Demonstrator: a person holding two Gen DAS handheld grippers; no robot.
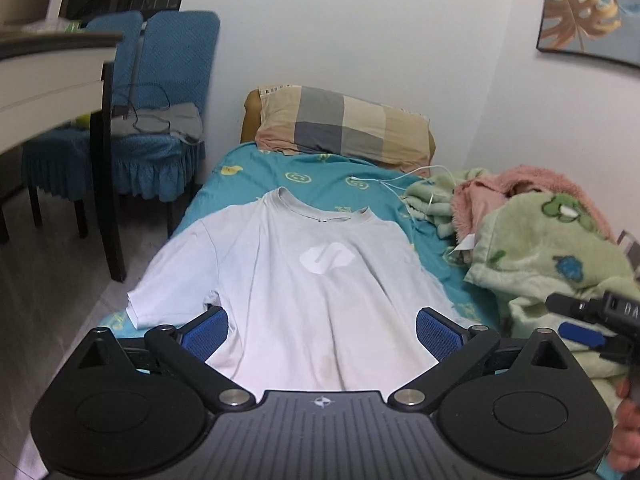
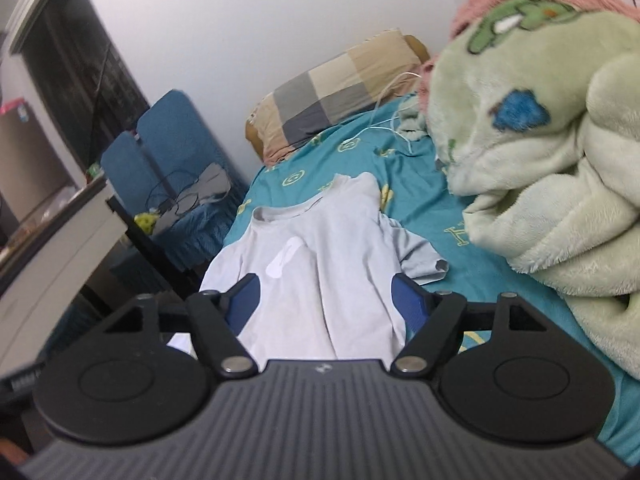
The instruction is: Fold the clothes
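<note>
A pale grey T-shirt (image 1: pixel 304 280) with a white chest logo lies flat, face up, on the teal bed sheet (image 1: pixel 320 176), collar toward the pillow. My left gripper (image 1: pixel 322 330) is open above the shirt's lower part and holds nothing. My right gripper (image 2: pixel 326 300) is open above the shirt (image 2: pixel 320 248) near its hem, also empty. It also shows at the right edge of the left wrist view (image 1: pixel 592 320), over the blanket. The shirt's right sleeve (image 2: pixel 424 258) lies crumpled on the sheet.
A checked pillow (image 1: pixel 340 124) lies at the head of the bed. A heaped green and pink blanket (image 1: pixel 540 240) fills the bed's right side, with a white cable (image 1: pixel 400 184) beside it. Blue chairs (image 1: pixel 160 92) and a table (image 1: pixel 52 72) stand left of the bed.
</note>
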